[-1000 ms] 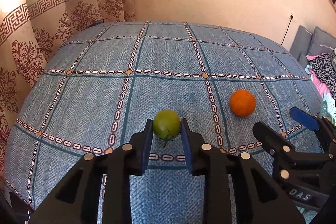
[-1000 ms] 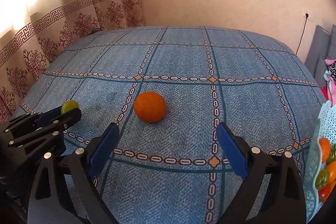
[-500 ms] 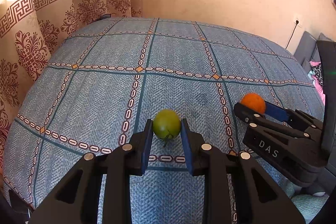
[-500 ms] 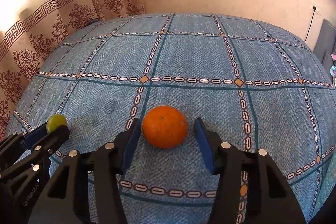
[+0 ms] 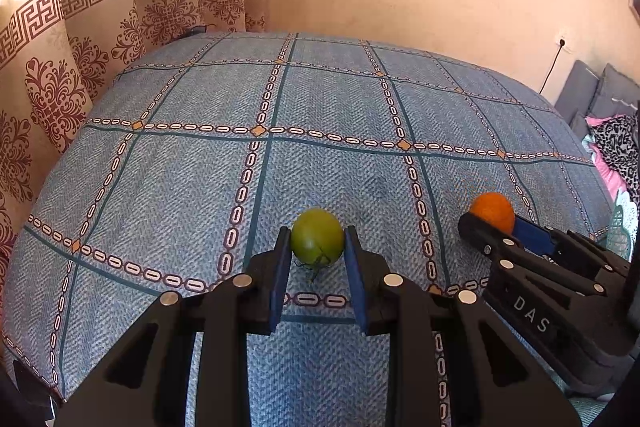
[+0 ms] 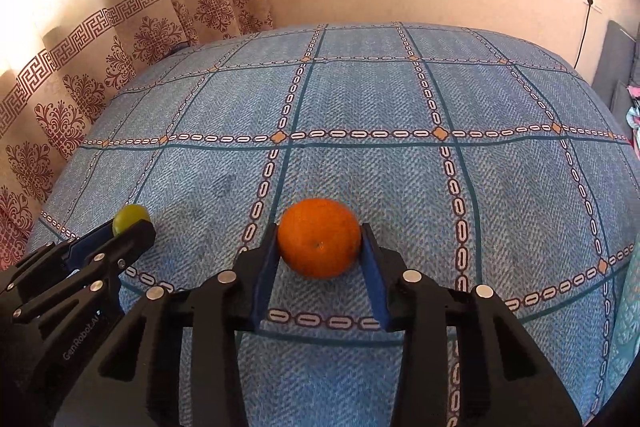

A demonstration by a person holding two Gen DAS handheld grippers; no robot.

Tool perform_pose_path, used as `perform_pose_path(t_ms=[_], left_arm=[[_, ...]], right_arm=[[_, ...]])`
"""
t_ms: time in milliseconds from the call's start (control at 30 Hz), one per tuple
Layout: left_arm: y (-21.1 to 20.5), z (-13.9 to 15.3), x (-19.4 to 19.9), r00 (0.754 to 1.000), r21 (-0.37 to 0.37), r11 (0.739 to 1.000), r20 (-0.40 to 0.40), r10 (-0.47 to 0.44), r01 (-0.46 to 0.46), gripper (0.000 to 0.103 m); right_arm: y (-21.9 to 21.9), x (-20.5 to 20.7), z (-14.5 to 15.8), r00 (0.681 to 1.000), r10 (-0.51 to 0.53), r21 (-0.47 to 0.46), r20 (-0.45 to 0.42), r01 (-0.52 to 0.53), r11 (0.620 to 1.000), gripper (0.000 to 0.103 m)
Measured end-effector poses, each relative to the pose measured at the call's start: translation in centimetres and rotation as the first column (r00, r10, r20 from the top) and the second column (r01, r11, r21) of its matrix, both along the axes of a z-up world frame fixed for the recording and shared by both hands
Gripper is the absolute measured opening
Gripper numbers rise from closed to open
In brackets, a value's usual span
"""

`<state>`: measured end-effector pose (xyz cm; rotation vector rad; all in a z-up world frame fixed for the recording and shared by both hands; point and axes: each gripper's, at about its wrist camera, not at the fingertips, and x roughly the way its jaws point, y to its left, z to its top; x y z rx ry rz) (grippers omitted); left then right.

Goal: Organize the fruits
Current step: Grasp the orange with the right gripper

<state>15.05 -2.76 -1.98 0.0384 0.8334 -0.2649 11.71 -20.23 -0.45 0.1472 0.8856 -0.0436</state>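
Observation:
My left gripper (image 5: 316,247) is shut on a green tomato (image 5: 317,239), stem toward the camera, just above the blue patterned bedspread (image 5: 320,131). My right gripper (image 6: 319,247) is shut on an orange (image 6: 319,243), its blue pads touching both sides. In the left wrist view the orange (image 5: 493,210) and right gripper show at the right. In the right wrist view the green tomato (image 6: 130,217) and left gripper show at the left.
A teal lattice basket (image 5: 624,227) edge shows at the far right, and also in the right wrist view (image 6: 630,307). Patterned curtains (image 5: 80,67) hang at the left, a plain wall behind. Grey cushions and clothes (image 5: 608,123) lie at the right.
My right gripper moved onto the orange and closed on it. My left gripper kept its hold on the green tomato and shifted slightly.

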Motion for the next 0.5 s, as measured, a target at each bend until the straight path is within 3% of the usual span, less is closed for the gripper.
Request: perform_pose_path(t_ms=[300,500], left_arm=[[-0.1,0.6,-0.6,1.000,-0.015,1.000,0.017,-0.008,0.008,0.027],[-0.8,1.3,-1.5,0.998,-0.012,0.999,0.045,-0.038,0.038,0.027]], right_arm=[[-0.8,-3.1,1.2,0.998,-0.050,0.044,0.033,0.048,0.998,0.041],[-0.7,-5.3,2.7,0.995,-0.060,0.017,0.077,0.059,0.998,0.041]])
